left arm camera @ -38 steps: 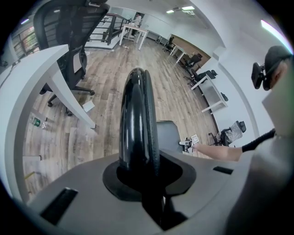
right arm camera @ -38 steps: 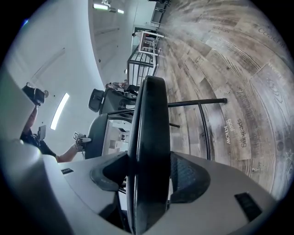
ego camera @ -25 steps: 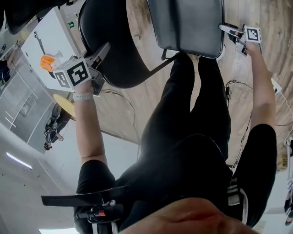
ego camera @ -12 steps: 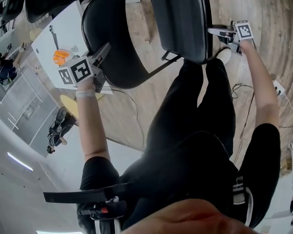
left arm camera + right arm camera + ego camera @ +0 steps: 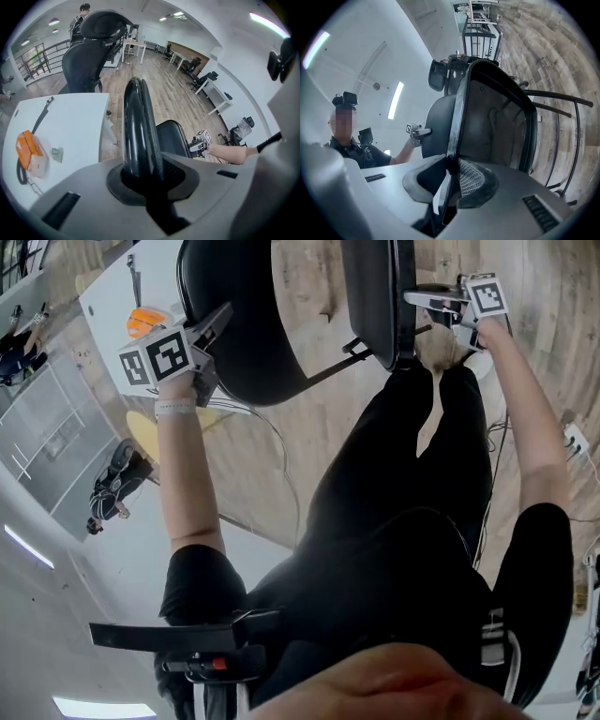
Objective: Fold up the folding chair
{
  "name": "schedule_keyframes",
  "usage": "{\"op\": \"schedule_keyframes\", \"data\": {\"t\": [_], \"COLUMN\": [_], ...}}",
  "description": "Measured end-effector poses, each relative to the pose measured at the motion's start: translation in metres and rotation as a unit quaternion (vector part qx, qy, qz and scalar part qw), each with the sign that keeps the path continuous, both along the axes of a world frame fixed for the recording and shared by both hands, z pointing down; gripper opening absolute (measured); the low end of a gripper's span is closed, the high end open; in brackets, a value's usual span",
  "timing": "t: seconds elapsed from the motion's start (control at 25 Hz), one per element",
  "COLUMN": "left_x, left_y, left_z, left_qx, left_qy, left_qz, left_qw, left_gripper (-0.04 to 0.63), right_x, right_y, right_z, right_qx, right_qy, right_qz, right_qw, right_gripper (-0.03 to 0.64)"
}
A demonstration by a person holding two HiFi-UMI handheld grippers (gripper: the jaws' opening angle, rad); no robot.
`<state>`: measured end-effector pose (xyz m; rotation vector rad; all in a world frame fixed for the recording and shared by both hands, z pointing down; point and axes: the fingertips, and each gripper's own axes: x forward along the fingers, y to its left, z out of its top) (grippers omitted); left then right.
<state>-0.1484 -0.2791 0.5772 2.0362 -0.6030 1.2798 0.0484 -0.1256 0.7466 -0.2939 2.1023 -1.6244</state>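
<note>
The folding chair stands on the wooden floor just ahead of the wearer's legs, beside a white worktop, and I judge it about half collapsed. Its backrest stands up at the left, and my left tool is pinched on its rim, I reckon to steady the frame while the other half swings. The seat is tipped up nearly on edge. My right tool has just been closing its jaws, and they now clamp the seat's edge — my lever for pressing it toward the backrest. The head view gives me only the layout. The left gripper view shows the rim seated between the pads, while the right gripper view shows the seat's underside and the thin leg tubes — neither visible from above.
</note>
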Motion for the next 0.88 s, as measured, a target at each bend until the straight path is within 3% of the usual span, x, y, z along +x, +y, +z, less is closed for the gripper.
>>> {"op": "schedule_keyframes", "data": {"t": [0.24,0.64,0.88], "left_x": [-0.019,-0.048,-0.051], "left_y": [-0.012,-0.033,-0.034], "left_z": [-0.002,-0.018,-0.009], "left_qx": [0.005,0.013,0.016], "left_qy": [-0.007,-0.015,-0.022], "left_qz": [-0.002,-0.009,-0.008], "left_qw": [1.0000,0.9998,0.9996], "left_gripper": [0.052,0.052,0.052], "right_x": [-0.055,-0.141,-0.167], "right_y": [-0.036,-0.092,-0.109], "right_z": [-0.009,-0.047,-0.022], "right_qx": [0.012,-0.014,-0.045], "right_qy": [0.041,0.000,0.069], "right_qz": [-0.010,0.002,0.000], "right_qw": [0.999,1.000,0.997], "right_gripper": [0.063,0.038,0.034]}}
